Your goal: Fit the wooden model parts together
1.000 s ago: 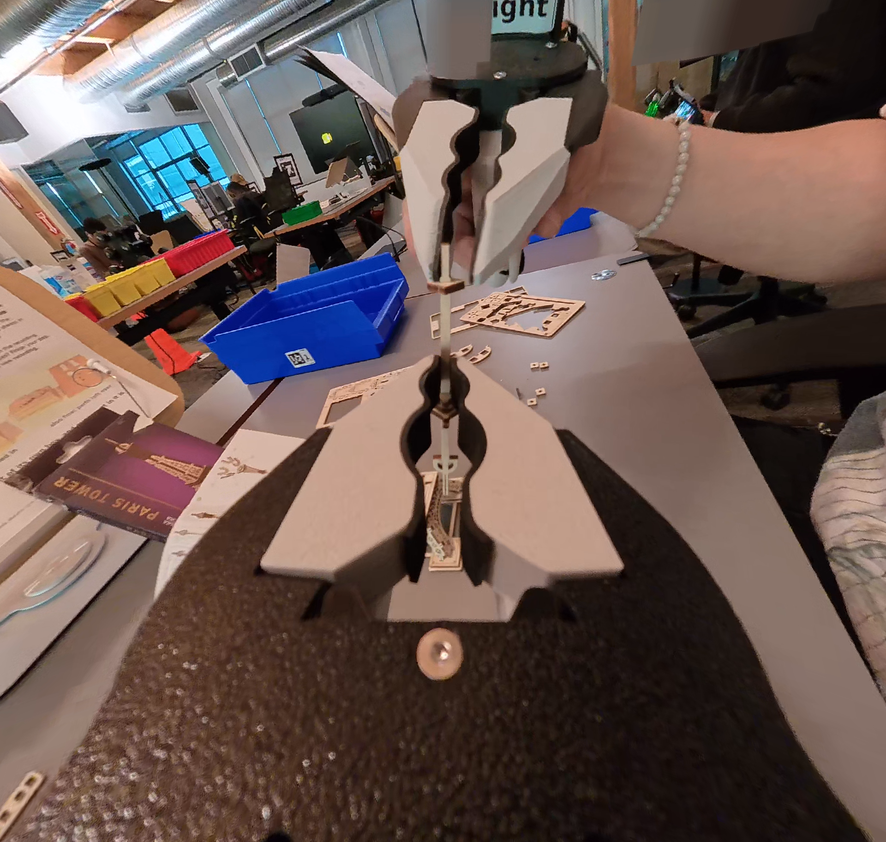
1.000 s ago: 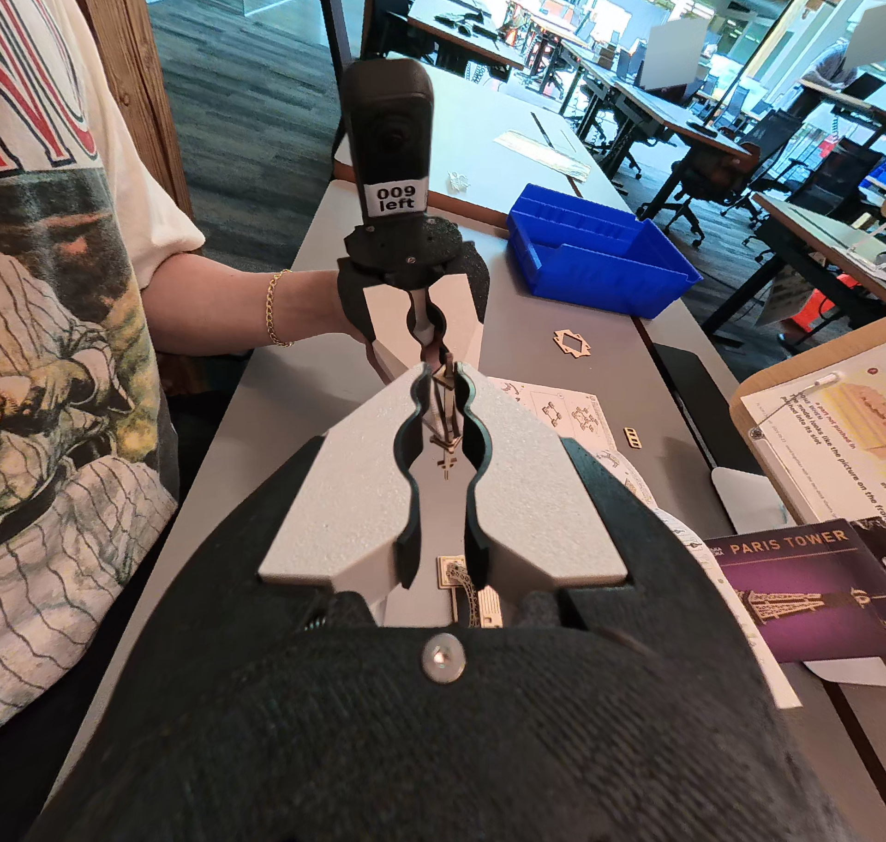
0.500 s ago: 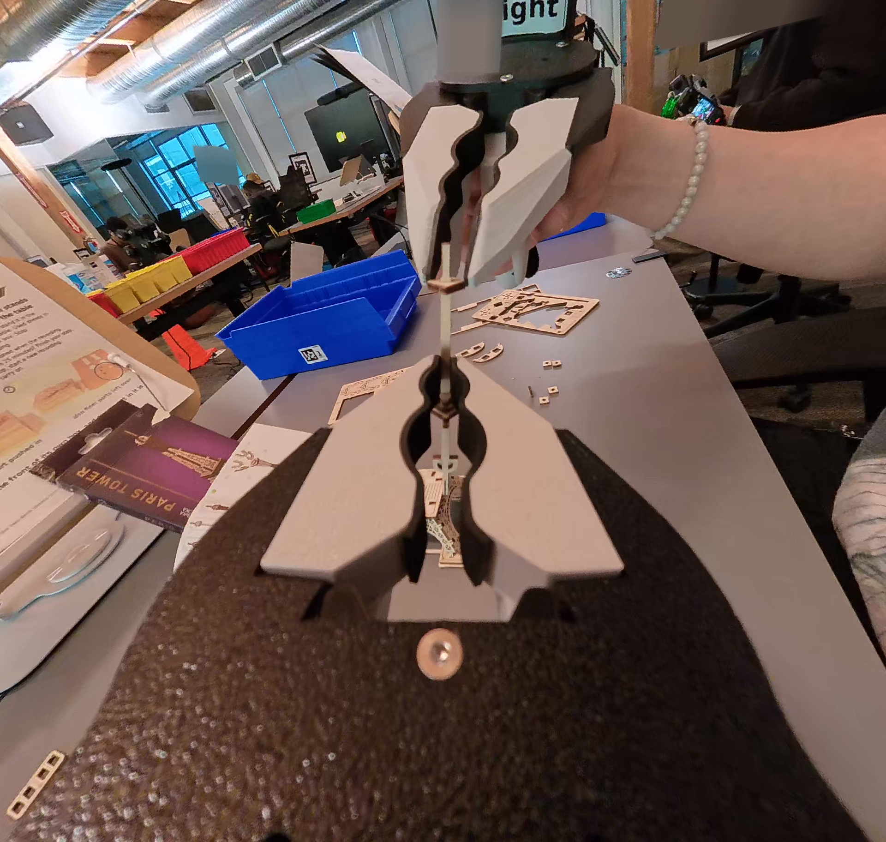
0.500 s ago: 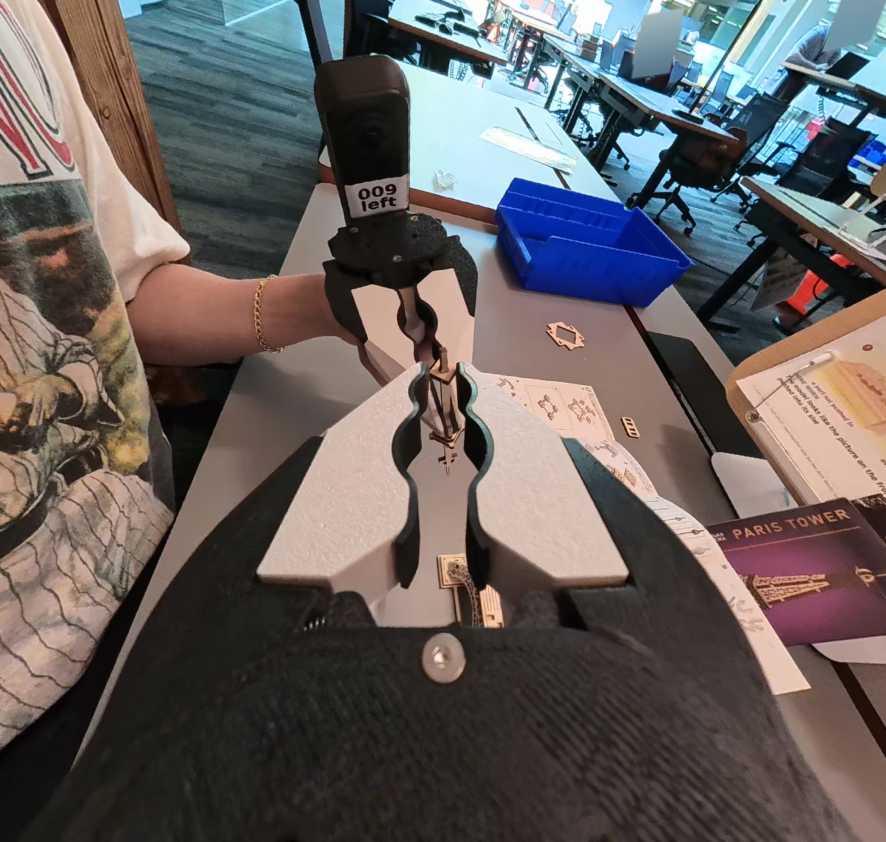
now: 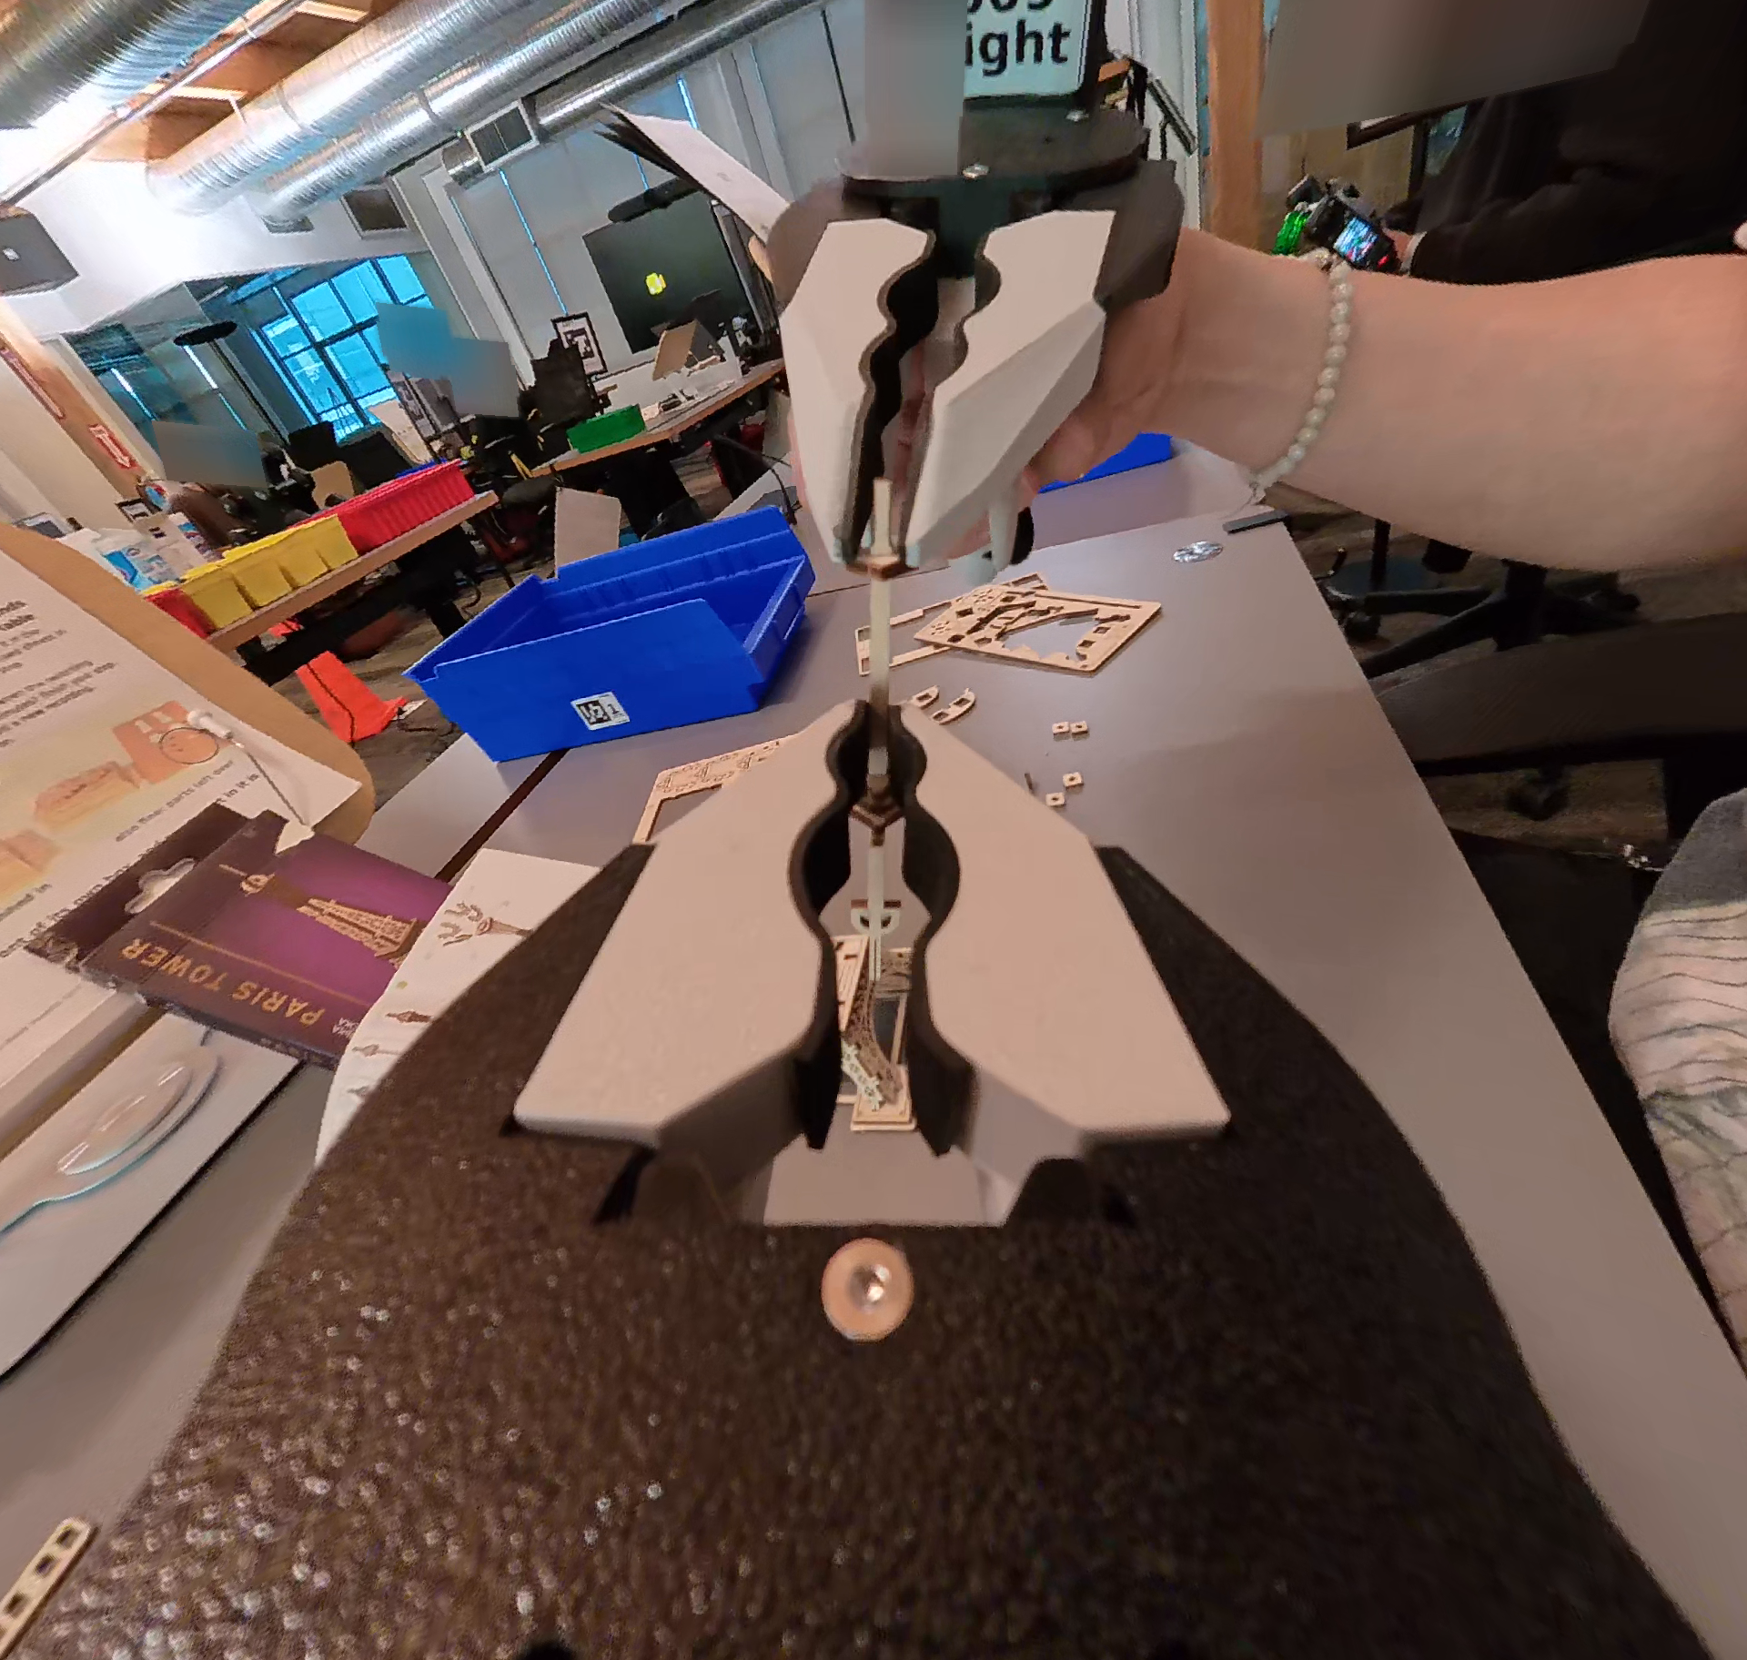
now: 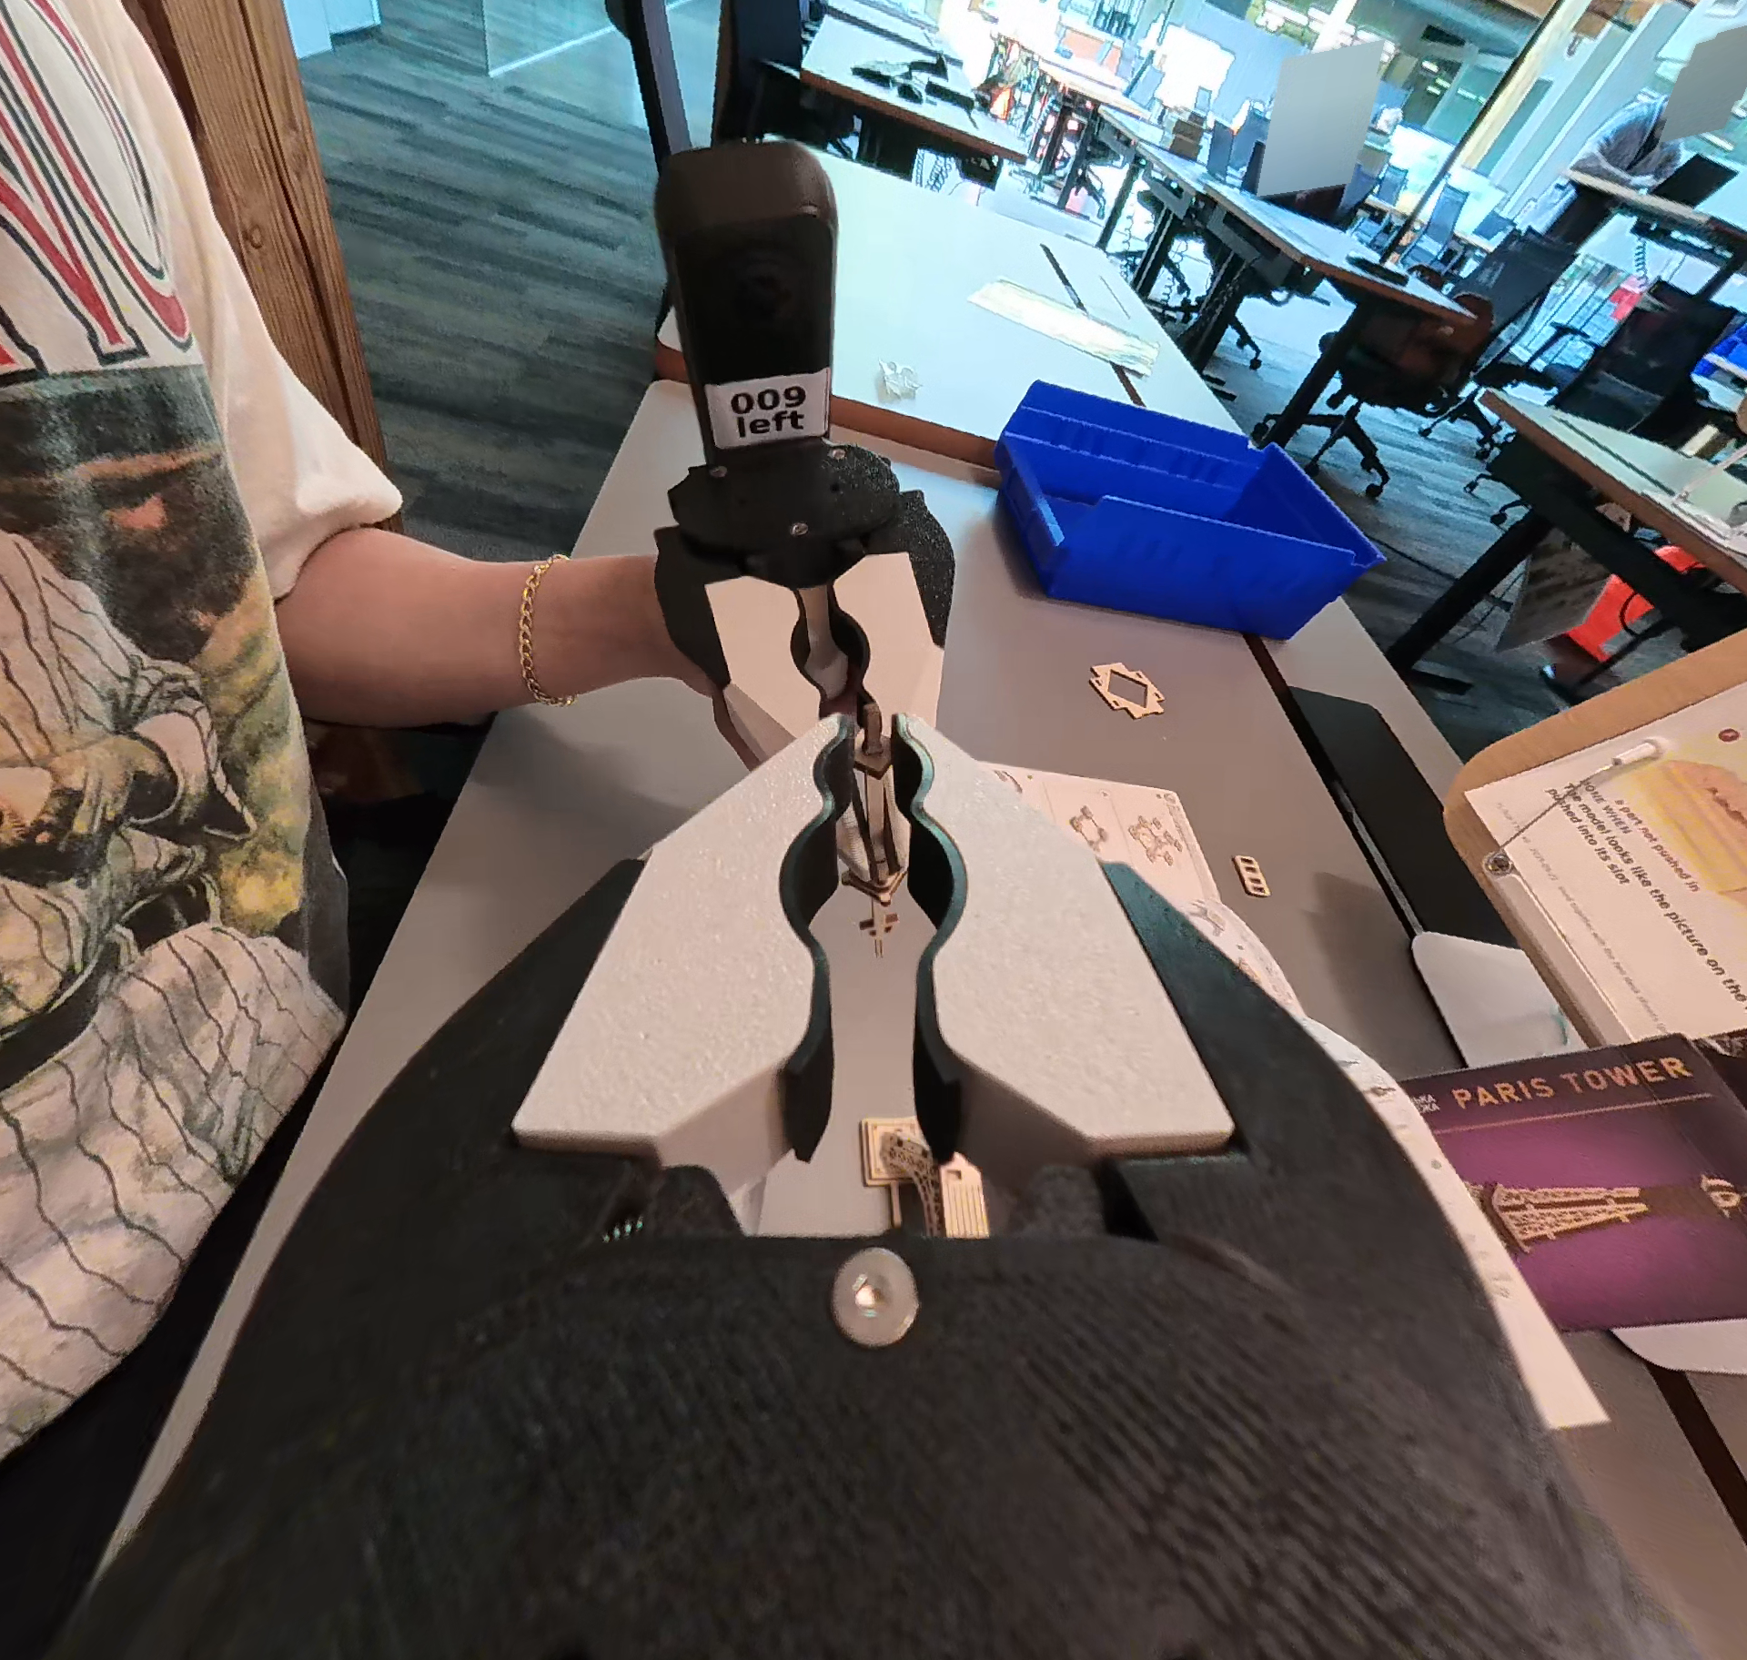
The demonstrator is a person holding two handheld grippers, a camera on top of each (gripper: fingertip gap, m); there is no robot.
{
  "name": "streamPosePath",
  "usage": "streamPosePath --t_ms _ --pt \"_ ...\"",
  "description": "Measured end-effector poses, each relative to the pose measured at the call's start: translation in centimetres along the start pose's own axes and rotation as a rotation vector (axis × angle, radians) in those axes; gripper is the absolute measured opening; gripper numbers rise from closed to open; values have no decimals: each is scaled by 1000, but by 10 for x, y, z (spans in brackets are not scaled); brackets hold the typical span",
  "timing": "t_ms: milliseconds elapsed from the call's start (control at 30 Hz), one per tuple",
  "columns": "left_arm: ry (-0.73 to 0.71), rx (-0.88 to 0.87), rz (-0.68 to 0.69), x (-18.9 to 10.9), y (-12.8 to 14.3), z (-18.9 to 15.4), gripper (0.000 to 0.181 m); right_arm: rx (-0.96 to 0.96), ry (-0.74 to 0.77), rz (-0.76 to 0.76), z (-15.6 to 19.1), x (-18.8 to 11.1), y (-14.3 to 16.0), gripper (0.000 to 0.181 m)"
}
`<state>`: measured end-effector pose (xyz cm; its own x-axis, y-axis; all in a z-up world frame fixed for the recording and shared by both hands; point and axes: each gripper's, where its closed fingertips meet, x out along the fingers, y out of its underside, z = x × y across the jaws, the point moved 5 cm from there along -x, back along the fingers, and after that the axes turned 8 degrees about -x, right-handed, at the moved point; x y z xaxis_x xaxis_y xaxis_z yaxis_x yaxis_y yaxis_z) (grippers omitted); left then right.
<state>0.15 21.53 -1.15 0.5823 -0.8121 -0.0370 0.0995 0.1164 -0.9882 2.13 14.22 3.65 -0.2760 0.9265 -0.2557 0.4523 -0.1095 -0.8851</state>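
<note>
A thin wooden spire (image 5: pixel 877 650) with two small square collars is held in the air between my two grippers. My left gripper (image 5: pixel 876 714) is shut on its lower part. My right gripper (image 5: pixel 881 548) comes from the far side and is shut on its upper end, by one collar (image 5: pixel 884 565). In the right wrist view my right gripper (image 6: pixel 865 728) pinches the spire (image 6: pixel 877 811), and the left gripper (image 6: pixel 832 697) faces it. A wooden tower base (image 5: pixel 874 1047) lies on the grey table below, and also shows in the right wrist view (image 6: pixel 922 1175).
A blue bin (image 5: pixel 624 631) stands at the table's far side. Punched wooden part sheets (image 5: pixel 1021 622) and loose small pieces (image 5: pixel 1068 728) lie beyond the grippers. A purple package card (image 5: pixel 255 953), a paper instruction sheet (image 6: pixel 1134 835) and a clipboard (image 6: pixel 1607 858) lie alongside. A person's torso (image 6: pixel 113 669) is close. One gripper's finger ends stand about 4 cm off the other's.
Both grippers stay shut on the spire at about the same spacing. The pair has shifted only slightly over the table.
</note>
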Motion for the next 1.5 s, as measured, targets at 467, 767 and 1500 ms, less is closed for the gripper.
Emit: streamPosePath --t_ms 467,767,1500 --pt "66 -91 -82 0 -5 -1 1 50 25 -78 -1 -3 0 18" --pt "61 -75 -74 -1 -5 -1 0 46 18 -96 -3 -4 -4 21" --pt "39 -57 -70 -2 -7 0 1 52 24 -44 1 6 6 10"
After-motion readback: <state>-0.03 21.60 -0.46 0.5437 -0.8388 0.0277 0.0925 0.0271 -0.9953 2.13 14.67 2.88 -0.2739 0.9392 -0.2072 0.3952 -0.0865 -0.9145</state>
